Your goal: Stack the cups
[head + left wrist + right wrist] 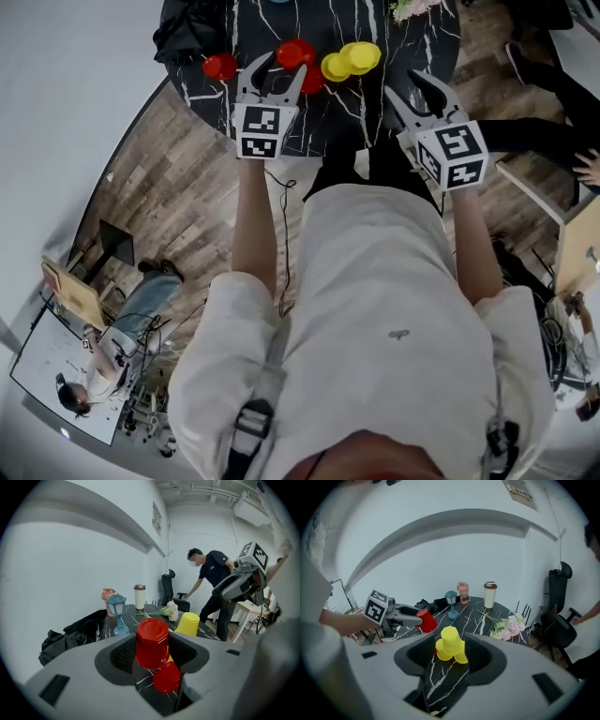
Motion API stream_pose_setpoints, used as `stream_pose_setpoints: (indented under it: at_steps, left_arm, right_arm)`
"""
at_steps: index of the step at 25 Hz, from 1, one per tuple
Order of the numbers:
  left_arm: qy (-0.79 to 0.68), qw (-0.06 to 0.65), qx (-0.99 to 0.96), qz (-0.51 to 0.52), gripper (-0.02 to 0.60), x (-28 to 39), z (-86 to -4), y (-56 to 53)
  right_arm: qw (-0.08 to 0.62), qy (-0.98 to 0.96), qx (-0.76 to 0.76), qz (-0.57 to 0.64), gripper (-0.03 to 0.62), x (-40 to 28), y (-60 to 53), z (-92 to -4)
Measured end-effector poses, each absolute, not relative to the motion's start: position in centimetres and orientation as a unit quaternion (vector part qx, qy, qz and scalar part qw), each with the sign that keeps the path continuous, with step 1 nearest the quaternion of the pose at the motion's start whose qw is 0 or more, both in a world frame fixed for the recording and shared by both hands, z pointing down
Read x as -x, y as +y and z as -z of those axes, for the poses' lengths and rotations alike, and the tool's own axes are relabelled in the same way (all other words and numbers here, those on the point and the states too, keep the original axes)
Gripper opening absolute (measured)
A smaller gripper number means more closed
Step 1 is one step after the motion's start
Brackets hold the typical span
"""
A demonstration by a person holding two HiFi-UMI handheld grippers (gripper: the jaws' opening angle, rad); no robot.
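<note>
one glossy red cup (152,641), upturned, clamped in left fingers (251,77) — right fingers (436,94) apart, empty.

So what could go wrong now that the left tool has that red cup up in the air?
1. The left tool holds the red cup upside down, and it looks tilted in the right gripper view. It might slip, or land crooked on the second red cup below.
2. The yellow cups stand right beside that second red cup, so a careless move down could knock them over.
</note>
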State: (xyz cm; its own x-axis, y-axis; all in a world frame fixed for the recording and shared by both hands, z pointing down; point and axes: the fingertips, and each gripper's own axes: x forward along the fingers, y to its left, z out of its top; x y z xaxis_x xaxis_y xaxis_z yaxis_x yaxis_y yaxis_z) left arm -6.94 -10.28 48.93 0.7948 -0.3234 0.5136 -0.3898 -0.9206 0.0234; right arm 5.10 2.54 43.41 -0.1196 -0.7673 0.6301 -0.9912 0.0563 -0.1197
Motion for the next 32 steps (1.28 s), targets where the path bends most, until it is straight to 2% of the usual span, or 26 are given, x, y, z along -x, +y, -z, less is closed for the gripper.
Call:
stream_pose_setpoints:
  at_steps: [32]
  left_arm:
    - [-0.092,0.026,-0.947,-0.307,0.212,4.8,-51.4,-4.1]
  right_arm:
    - [0.201,-0.688,-0.640,-0.276,0.202,-6.2,4.0,-43.3]
